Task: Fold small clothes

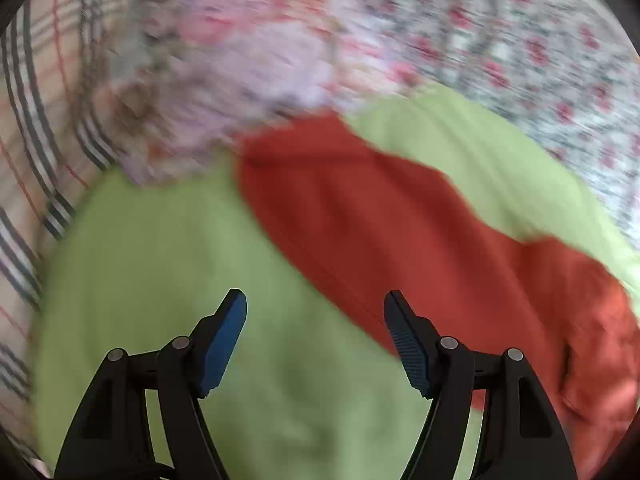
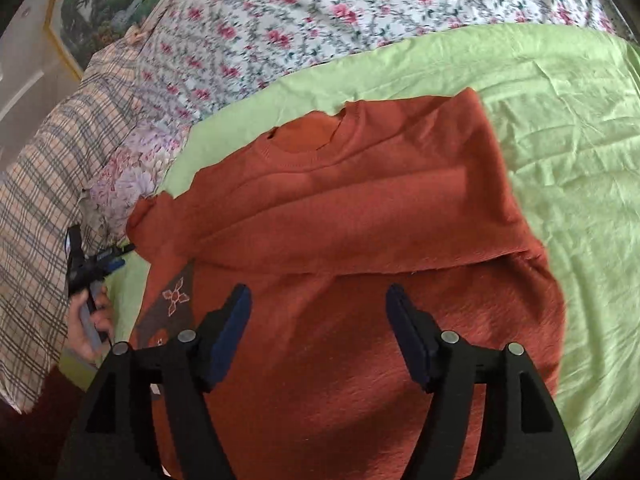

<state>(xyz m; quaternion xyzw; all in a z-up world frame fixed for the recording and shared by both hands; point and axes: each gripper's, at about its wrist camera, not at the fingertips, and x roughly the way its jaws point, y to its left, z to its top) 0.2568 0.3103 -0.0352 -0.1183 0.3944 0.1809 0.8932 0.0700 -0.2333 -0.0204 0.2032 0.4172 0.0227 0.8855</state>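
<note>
A rust-orange sweater (image 2: 360,208) lies flat on a light green cloth (image 2: 560,152), collar toward the far side, with one side folded over its body. In the blurred left wrist view the sweater (image 1: 400,216) crosses from centre to right. My right gripper (image 2: 318,296) hovers over the sweater's lower body, open, nothing between its fingers. My left gripper (image 1: 316,304) is open over the green cloth (image 1: 160,280) beside the sweater's edge, empty. The left gripper (image 2: 106,260) also shows at the sweater's left edge in the right wrist view, with a hand (image 2: 86,332) holding it.
A floral sheet (image 2: 320,12) covers the bed behind the green cloth. A plaid pillow (image 2: 44,200) and a purple floral pillow (image 2: 132,176) lie to the left. A framed picture (image 2: 100,4) hangs on the wall at top left.
</note>
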